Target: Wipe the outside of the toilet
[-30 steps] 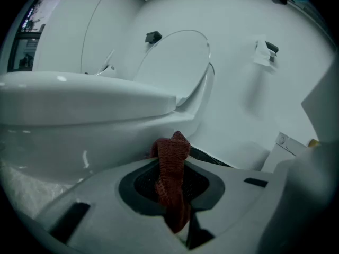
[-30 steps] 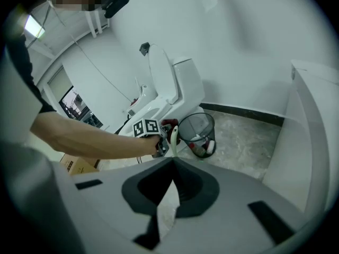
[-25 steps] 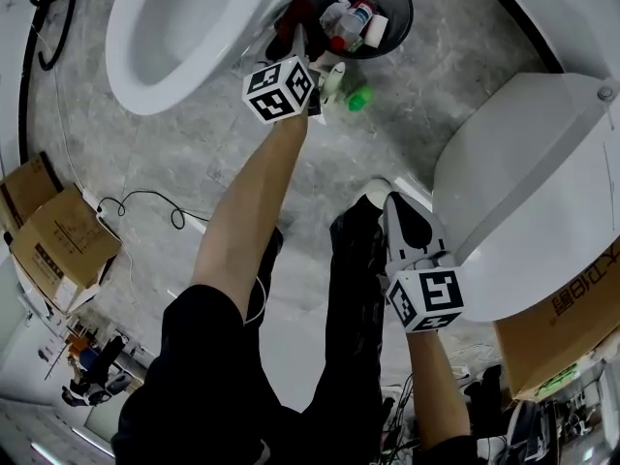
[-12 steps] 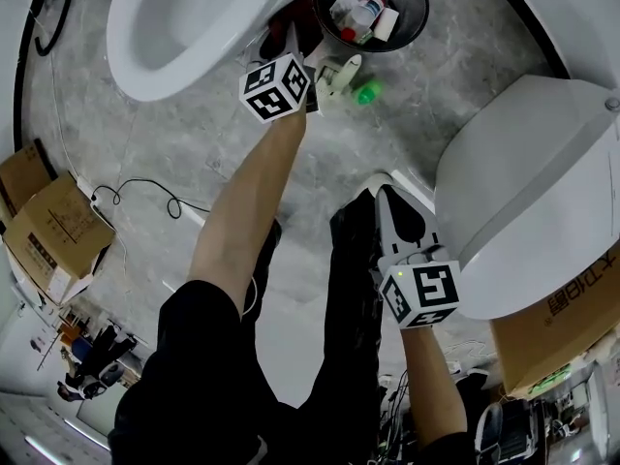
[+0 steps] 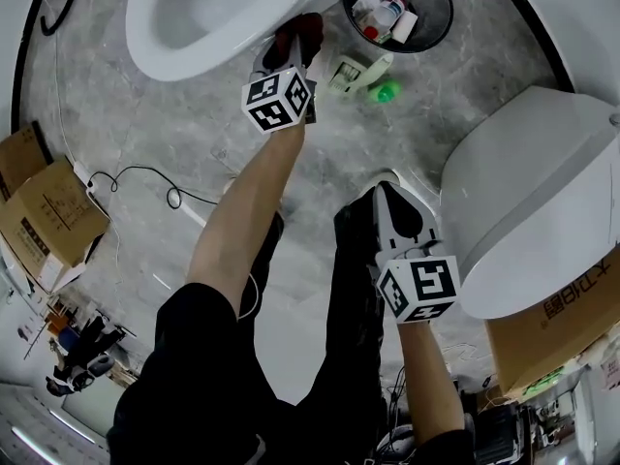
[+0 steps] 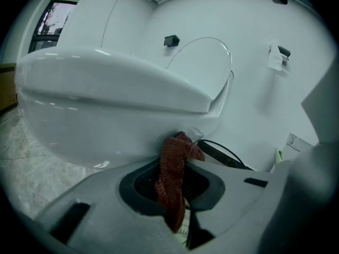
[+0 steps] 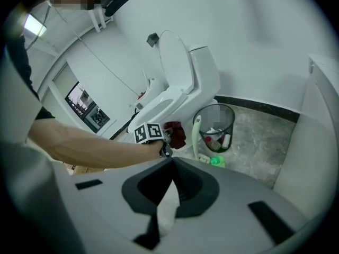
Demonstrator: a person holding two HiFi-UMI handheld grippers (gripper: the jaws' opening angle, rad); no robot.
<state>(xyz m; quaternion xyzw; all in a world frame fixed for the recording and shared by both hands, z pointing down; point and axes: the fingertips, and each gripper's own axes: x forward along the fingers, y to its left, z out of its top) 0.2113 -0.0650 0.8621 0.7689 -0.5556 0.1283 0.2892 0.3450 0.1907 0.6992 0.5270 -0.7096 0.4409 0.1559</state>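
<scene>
Bathroom floor (image 5: 165,124), toilet bowl (image 5: 184,17) exterior.
Red cloth (image 6: 172,179) is clamped in left gripper (image 5: 294,54), touching bowl directly ahead; right gripper (image 5: 385,194) is closed on nothing, farther off.

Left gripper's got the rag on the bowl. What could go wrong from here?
1. The red cloth sits in the left gripper as a narrow bunch; rubbing the toilet bowl might drag it out.
2. The waste bin and a white-and-green item stand close by; a wide stroke could knock them.
3. A cable loops on the floor: possible trip.
</scene>
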